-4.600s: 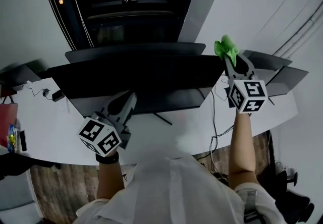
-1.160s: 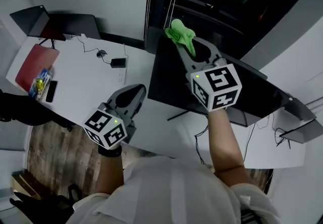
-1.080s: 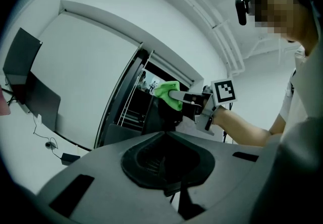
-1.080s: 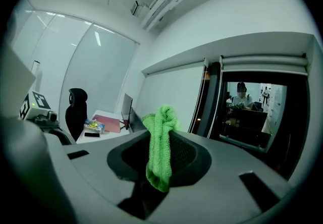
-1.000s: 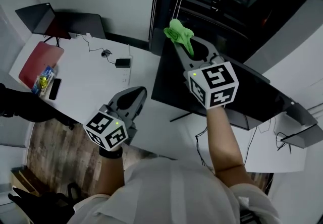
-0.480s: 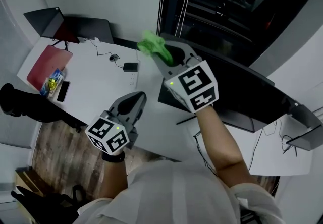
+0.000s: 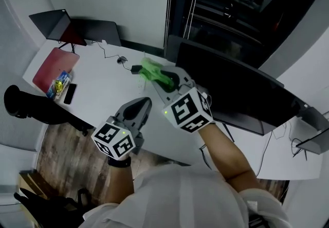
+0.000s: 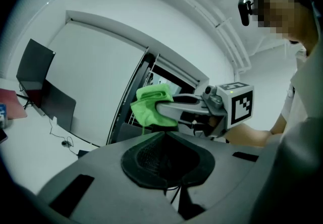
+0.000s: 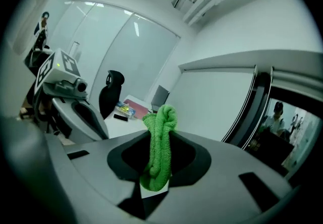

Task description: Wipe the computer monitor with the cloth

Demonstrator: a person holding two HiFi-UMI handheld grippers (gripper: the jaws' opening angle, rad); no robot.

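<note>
The black computer monitor (image 7: 241, 93) stands on the white desk (image 7: 97, 93), to the right of both grippers. My right gripper (image 7: 155, 74) is shut on the green cloth (image 7: 150, 69) and hovers over the desk, just left of the monitor's left edge and apart from the screen. In the right gripper view the cloth (image 9: 159, 147) is bunched upright between the jaws. My left gripper (image 7: 146, 100) is lower and nearer to me, shut with nothing in it. In the left gripper view its jaws meet at the tip (image 8: 164, 134), with the cloth (image 8: 150, 109) just beyond.
A red folder (image 7: 55, 62), a snack packet (image 7: 58, 84) and a phone (image 7: 69, 93) lie at the desk's left end. A black chair (image 7: 31, 106) stands beside it. Dark laptops (image 7: 77, 26), a mouse (image 7: 121, 59) and cables sit at the back.
My right gripper has carried the cloth off the monitor's upper left corner, down and leftward over the desk. The left gripper has hardly moved.
</note>
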